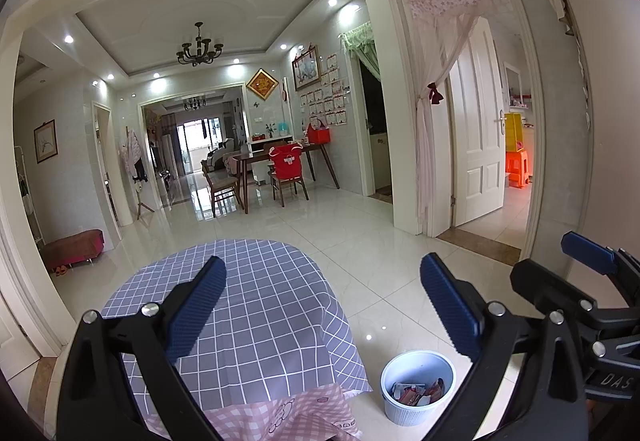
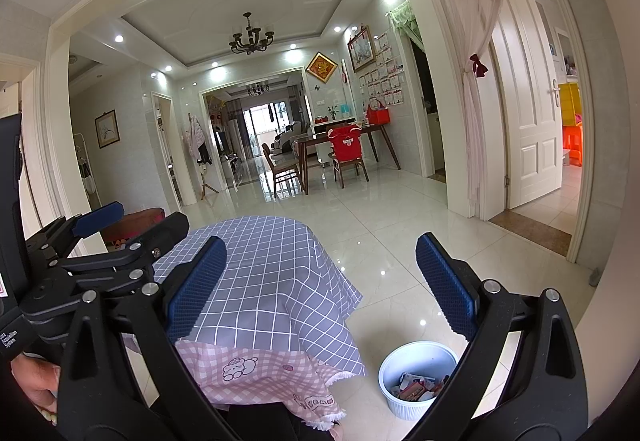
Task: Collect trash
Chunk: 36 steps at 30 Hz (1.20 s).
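Nearest the cameras, both grippers hang above the counter with nothing between their blue pads. The left gripper (image 1: pixel 320 305) has its jaws spread wide and released; the right gripper (image 2: pixel 320 281) is likewise splayed and empty, and a hand (image 2: pixel 34 381) shows at the lower left edge of the right wrist view, holding the left tool.

Below them, the counter (image 1: pixel 264 305) is draped in a grey-blue checked cloth (image 2: pixel 272 281), with a pink checked cloth (image 2: pixel 256 369) lying over its near edge. No wrapper or scrap shows on the cloth's visible top, though the near edge is partly hidden behind the gripper bodies, so something small could lie there unseen.

Just beside the counter's near right corner, on the pale tiled floor (image 1: pixel 360 233), stands a white bin (image 1: pixel 418 385). Crumpled trash (image 1: pixel 420 393), mostly red and white wrappers, sits in its bottom, well below the rim.

Farther off, a dining table with chairs (image 1: pixel 280 169) stands against the far wall, and the floor between looks free of litter.

Judging from this, the collecting is at or near its end: the trash is in the bin, both grippers are free, and what remains is at most a check of the hidden near edge.
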### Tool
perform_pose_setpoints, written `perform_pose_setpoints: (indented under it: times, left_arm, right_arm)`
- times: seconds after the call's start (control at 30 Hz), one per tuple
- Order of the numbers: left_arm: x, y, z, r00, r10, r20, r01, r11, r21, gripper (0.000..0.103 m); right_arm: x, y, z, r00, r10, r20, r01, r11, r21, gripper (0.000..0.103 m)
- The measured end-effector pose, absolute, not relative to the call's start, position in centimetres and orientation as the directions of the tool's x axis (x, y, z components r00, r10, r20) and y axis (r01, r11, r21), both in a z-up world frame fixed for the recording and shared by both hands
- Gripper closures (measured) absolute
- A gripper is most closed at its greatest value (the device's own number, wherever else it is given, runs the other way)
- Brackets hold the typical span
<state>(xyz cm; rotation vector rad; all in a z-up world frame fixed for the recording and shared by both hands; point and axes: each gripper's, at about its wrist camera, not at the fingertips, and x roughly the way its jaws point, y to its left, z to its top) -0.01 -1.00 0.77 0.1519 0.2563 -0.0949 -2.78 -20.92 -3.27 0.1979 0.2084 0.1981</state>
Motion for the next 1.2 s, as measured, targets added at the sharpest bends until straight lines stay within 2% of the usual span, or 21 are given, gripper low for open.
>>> perform_pose_setpoints:
  times: [1.2]
  left_arm:
    - [-0.08,-1.01,0.78,0.963,-0.075,-0.259,0.114,0.984,0.139,0.007]
  right_arm:
    - [-2.81,-20.81,-2.99,0.959,0.214,-0.184,-0.173,0.961,0.215,0.009]
